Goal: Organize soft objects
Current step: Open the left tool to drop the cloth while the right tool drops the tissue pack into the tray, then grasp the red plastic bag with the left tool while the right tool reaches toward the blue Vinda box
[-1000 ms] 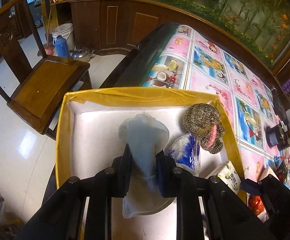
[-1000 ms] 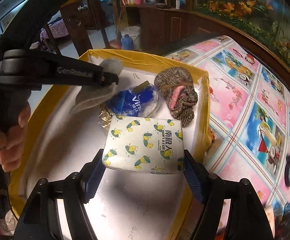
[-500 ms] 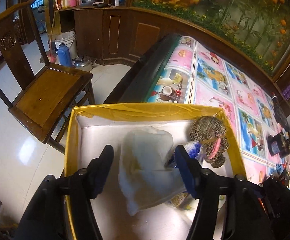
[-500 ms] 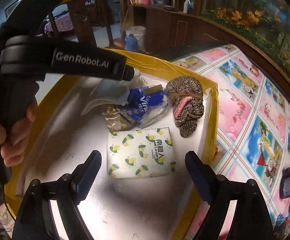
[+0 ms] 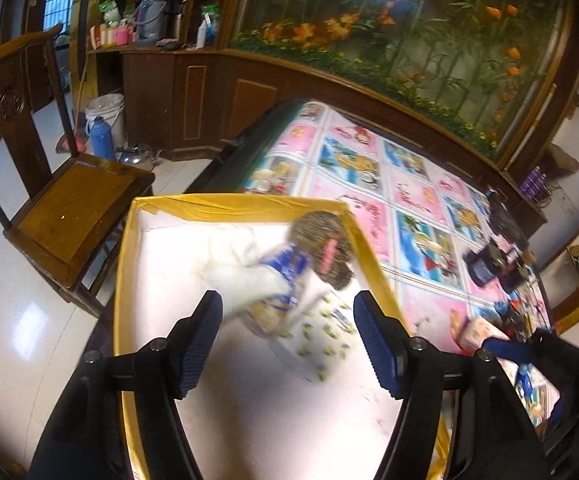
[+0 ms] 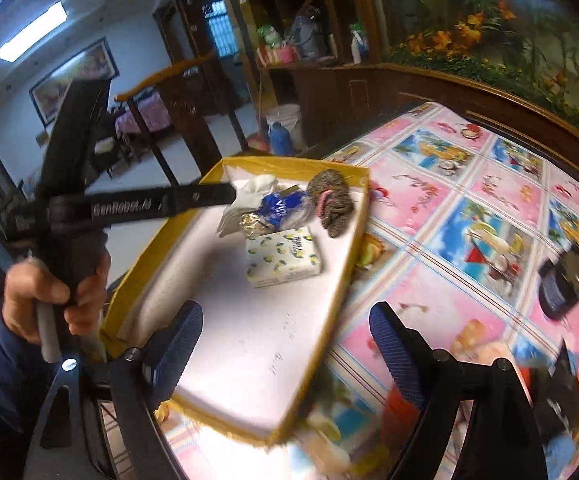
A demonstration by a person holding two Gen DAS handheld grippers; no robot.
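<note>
Pink picture-cloth covers the table [image 6: 465, 216], and on it sits my yellow-edged tray [image 6: 331, 300]. Both my tongs stand wide with nothing between them, left [image 5: 287, 340] and right [image 6: 285, 354]. Inside the tray toward 12 o'clock lie a white cloth [image 6: 249, 196], blue pack [image 6: 279, 210], knit [image 6: 331, 204] and lemon-print tissues [image 6: 283, 256]. My left hand [image 6: 53, 292] shows at 9 o'clock.

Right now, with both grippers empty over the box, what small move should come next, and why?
Probably swing the right gripper toward the soft items at the table's near right edge: the tissue pack and white cloth already lie in the yellow-rimmed box.
</note>
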